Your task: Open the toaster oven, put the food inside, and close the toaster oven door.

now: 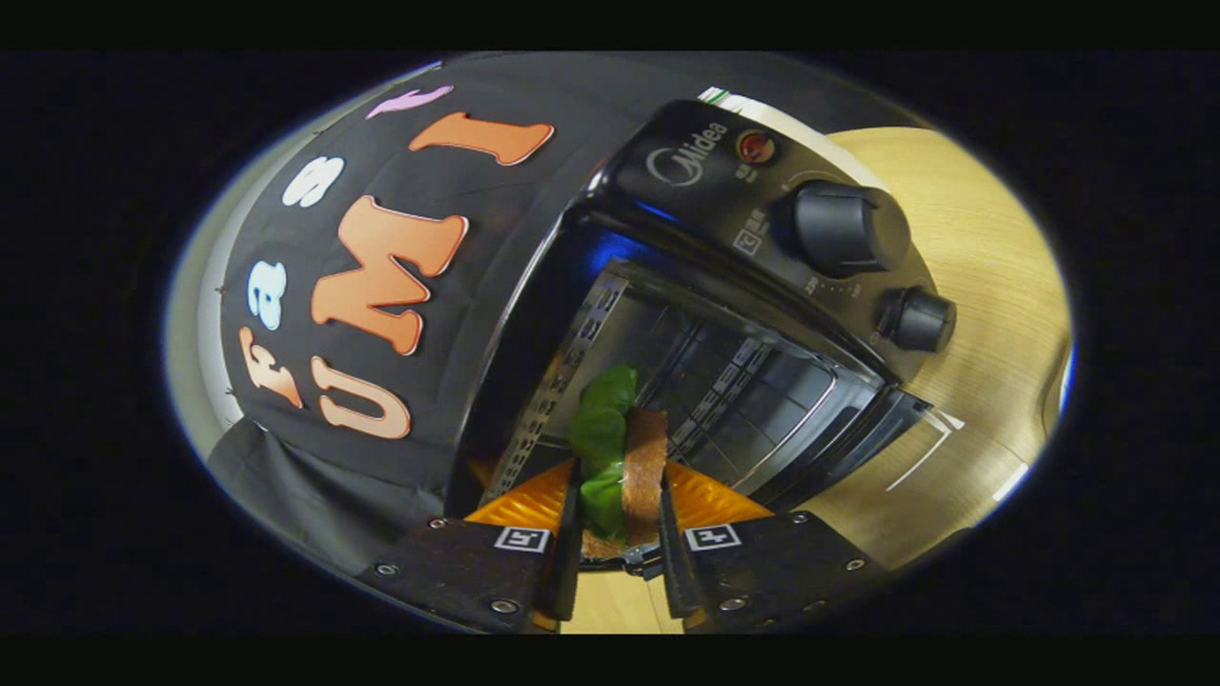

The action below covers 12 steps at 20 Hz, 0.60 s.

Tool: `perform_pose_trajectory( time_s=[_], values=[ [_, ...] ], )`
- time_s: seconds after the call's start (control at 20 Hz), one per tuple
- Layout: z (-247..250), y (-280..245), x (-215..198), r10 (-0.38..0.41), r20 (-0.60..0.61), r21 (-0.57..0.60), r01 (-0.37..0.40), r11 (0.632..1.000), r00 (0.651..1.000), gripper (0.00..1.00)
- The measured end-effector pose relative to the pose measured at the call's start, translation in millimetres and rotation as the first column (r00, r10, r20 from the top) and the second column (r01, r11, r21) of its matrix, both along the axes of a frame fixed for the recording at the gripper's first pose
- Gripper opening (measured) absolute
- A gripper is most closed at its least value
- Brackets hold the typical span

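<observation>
The hand-held gripper pinches the food, a sandwich w/ green leaf & brown bread, right at the open toaster oven mouth. Best to go slow & straight in, set it flat on the rack, then let go w/o bumping the door.

Gripper in gripper view, seen from behind along its two fingers; whole gripper rolled to one side, so scene ahead appears tilted. Fingers drawn close together, narrow gap between them, both pressing on food from opposite sides, left finger on green side, right finger on brown side. Fingertips reach forward, pointed into open mouth of toaster oven. Finger bases with square markers sit nearest camera. Holding hand and wrist cannot be made out
</observation>
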State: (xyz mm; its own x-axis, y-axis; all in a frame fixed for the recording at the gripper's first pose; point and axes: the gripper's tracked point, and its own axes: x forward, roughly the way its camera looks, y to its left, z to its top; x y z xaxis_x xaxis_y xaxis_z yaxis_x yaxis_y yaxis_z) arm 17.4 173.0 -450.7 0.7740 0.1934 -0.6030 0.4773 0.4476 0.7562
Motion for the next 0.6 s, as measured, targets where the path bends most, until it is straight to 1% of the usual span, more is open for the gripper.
perform_pose_trajectory(
  time_s=[0.1, 0.15, 0.2, 0.3, 0.35, 0.4, 0.45, 0.55, 0.6],
  values=[
    [-4.1, -3.3, -2.4, 0.003, -0.031, -0.059, -0.005, 0.998, 1.000, 0.42],
    [-2.9, -6.3, -0.6, 0.006, -0.036, -0.108, -0.010, 0.994, 0.999, 0.49],
    [-3.8, -10.8, -3.7, 0.021, -0.053, -0.160, -0.029, 0.987, 0.998, 0.51],
    [-3.2, -10.4, -8.7, 0.070, -0.110, -0.205, -0.092, 0.975, 0.991, 0.58],
    [-0.4, -7.8, -9.4, 0.105, -0.120, -0.213, -0.129, 0.968, 0.987, 0.67],
    [2.2, -9.9, -12.6, 0.130, -0.139, -0.238, -0.160, 0.958, 0.982, 0.69],
    [-2.4, -12.4, -19.0, 0.151, -0.172, -0.260, -0.192, 0.946, 0.973, 0.80],
    [2.5, -18.9, -33.8, 0.185, -0.199, -0.271, -0.235, 0.933, 0.962, 0.91],
    [7.0, -20.1, -37.2, 0.206, -0.200, -0.281, -0.257, 0.925, 0.958, 0.91]
  ],
)
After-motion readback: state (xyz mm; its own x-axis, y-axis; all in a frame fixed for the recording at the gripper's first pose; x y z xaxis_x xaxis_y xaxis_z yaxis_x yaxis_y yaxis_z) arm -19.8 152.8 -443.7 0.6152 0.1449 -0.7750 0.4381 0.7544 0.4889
